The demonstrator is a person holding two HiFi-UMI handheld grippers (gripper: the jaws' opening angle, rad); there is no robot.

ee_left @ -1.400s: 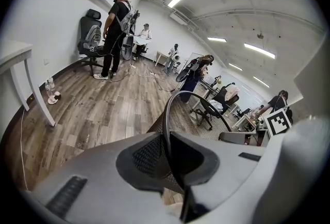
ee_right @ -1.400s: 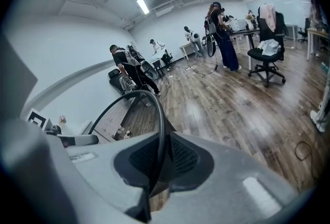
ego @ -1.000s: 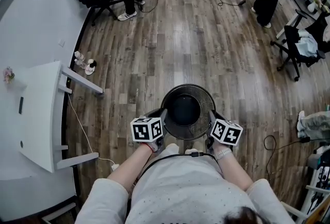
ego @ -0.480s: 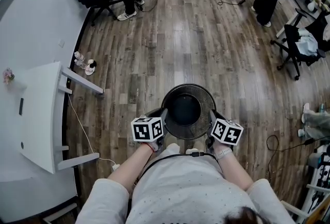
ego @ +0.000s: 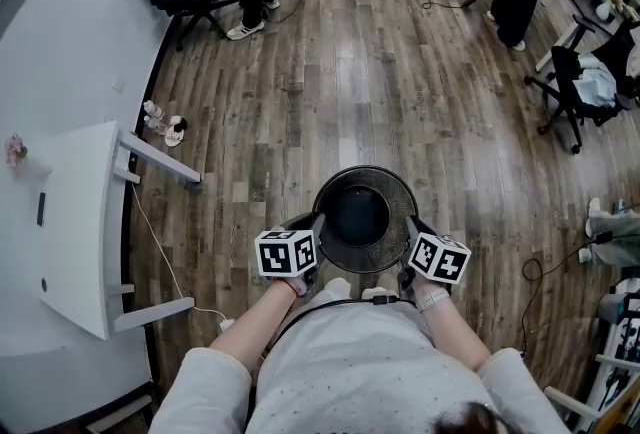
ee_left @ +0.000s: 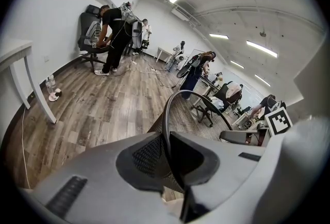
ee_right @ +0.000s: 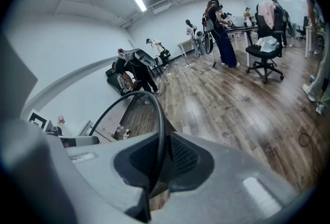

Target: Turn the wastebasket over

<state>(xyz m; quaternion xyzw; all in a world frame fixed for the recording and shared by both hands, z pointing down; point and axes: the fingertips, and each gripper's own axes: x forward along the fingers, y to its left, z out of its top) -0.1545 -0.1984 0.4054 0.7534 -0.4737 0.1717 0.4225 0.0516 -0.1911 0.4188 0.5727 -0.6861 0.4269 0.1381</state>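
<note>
Head view: black round wire-mesh wastebasket (ego: 362, 214) mouth-up; left gripper (ego: 314, 225), right gripper (ego: 411, 225) both clamped on opposite rim sides.

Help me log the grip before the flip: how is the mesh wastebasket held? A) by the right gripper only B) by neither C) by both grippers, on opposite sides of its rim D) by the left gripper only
C: the left gripper and right gripper each clamp the rim of the wastebasket.

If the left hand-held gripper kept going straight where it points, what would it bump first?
The wastebasket: its rim is already pinched in the left hand-held gripper, with mesh right ahead. Beyond that, probably the wooden floor.
</note>
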